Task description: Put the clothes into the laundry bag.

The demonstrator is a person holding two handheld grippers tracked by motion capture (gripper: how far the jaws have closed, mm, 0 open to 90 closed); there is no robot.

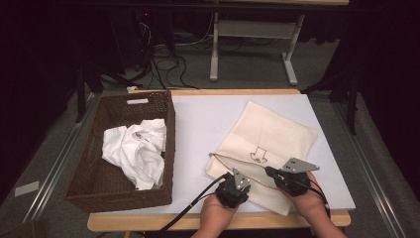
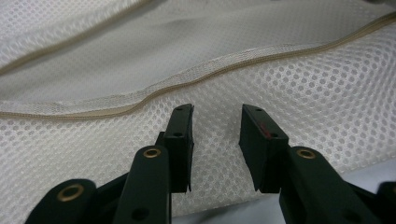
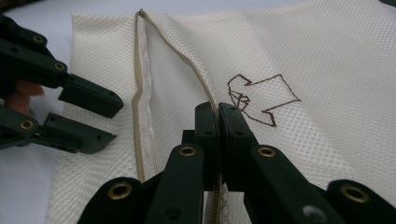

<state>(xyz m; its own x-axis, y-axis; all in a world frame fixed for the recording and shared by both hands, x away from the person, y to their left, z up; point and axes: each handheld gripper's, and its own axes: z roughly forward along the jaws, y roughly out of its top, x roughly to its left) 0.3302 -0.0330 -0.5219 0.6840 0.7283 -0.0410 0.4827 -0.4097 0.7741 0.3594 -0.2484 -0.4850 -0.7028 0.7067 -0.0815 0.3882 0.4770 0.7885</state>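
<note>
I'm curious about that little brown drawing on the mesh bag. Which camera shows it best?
The right gripper view: the brown outline drawing sits close and sharp on the mesh bag, just past the shut fingers. The high view shows it tiny. The left gripper view faces plain mesh and zipper.

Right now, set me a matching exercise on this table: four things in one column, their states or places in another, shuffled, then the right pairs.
Things:
1. mesh laundry bag
2. white cloth
3. left gripper
4. right gripper

States or places:
A. crumpled inside the brown wicker basket
B. jaws apart, over the mesh just below the zip
C. lying flat on the white table, zip partly open
D. jaws pressed together on the zip edge

Pairs: 1-C, 2-A, 3-B, 4-D
</note>
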